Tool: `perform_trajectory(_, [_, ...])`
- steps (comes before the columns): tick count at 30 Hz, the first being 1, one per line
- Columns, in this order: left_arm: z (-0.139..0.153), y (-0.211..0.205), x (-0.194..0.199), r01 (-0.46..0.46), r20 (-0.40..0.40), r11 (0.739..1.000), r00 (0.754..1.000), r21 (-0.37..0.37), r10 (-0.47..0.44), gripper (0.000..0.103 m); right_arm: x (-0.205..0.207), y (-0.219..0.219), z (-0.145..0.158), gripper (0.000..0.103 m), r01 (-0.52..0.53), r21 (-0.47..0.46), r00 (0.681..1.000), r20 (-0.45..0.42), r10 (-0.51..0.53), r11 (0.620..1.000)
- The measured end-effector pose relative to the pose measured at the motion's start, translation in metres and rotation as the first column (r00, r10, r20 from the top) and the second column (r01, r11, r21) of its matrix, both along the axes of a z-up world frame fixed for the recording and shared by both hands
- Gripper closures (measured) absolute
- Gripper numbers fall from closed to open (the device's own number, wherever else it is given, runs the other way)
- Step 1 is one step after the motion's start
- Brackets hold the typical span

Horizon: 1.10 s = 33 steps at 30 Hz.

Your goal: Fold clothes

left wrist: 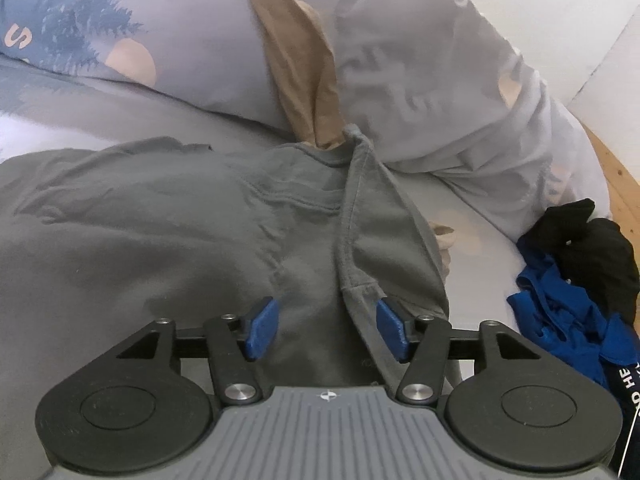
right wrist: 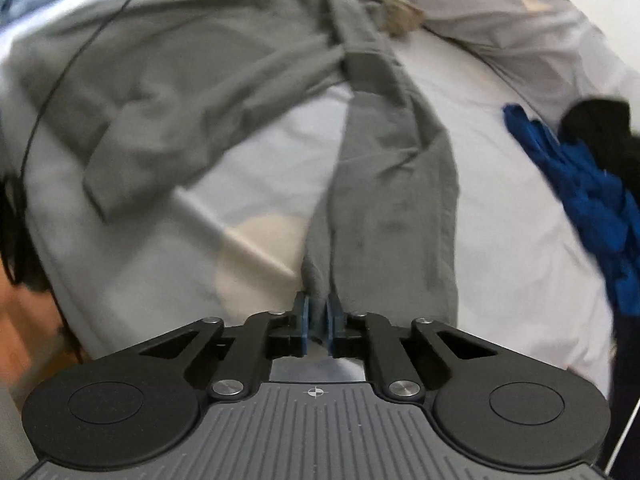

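right tongs [right wrist: 317, 322], angled down, pinch the grey garment [right wrist: 392, 168]; left tongs [left wrist: 326, 330] spread above it on the white bed [right wrist: 500, 216].

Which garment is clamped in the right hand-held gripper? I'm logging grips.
The grey garment: a pinched fold sits between the shut right hand-held gripper. The blue garment and black one lie untouched aside.
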<state>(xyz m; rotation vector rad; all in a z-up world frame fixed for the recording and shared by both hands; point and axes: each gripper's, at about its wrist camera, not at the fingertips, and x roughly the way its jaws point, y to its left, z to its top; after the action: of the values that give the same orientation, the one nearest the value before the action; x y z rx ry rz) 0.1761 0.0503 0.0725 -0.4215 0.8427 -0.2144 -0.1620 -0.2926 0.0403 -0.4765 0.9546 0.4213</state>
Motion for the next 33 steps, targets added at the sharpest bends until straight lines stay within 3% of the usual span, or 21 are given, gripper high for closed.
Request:
perform_trajectory(6, [-0.002, -0.004, 0.008, 0.008, 0.052, 0.999, 0.999, -0.037, -0.006, 0.032, -0.002, -0.035, 0.044, 0.098, 0.153, 0.174, 0.982, 0.086, -0.170, 0.973])
perform_trajectory(9, [-0.003, -0.009, 0.016, 0.006, 0.058, 0.999, 0.998, -0.039, -0.004, 0.029, 0.001, -0.051, 0.058, 0.098, 0.202, 0.220, 0.970, 0.088, -0.226, 0.954])
perform_trajectory(14, [-0.005, -0.017, 0.024, 0.004, 0.056, 0.998, 0.998, -0.056, 0.000, 0.029, 0.003, -0.066, 0.067, 0.098, 0.243, 0.241, 0.952, 0.127, -0.279, 0.940])
perform_trajectory(18, [-0.007, -0.023, 0.027, 0.015, 0.057, 0.999, 0.998, -0.029, -0.013, 0.029, 0.005, -0.079, 0.075, 0.098, 0.286, 0.268, 0.923, 0.180, -0.339, 0.920])
perform_trajectory(22, [-0.012, -0.024, 0.032, 0.010, 0.047, 1.000, 0.999, -0.023, -0.009, 0.029, 0.002, -0.087, 0.082, 0.098, 0.296, 0.278, 0.915, 0.192, -0.355, 0.914])
perform_trajectory(28, [-0.018, -0.034, 0.037, 0.027, 0.018, 1.000, 0.999, -0.015, -0.027, 0.063, -0.001, -0.086, 0.084, 0.098, 0.301, 0.284, 0.916, 0.178, -0.359, 0.910])
perform_trajectory(29, [-0.017, -0.036, 0.037, 0.025, 0.022, 1.000, 0.999, -0.015, -0.024, 0.079, -0.001, -0.086, 0.084, 0.098, 0.302, 0.284, 0.917, 0.175, -0.358, 0.910])
perform_trajectory(33, [-0.006, -0.039, 0.032, 0.001, 0.072, 0.999, 0.997, -0.043, 0.002, 0.088, -0.002, -0.085, 0.085, 0.098, 0.305, 0.284, 0.914, 0.181, -0.364, 0.909])
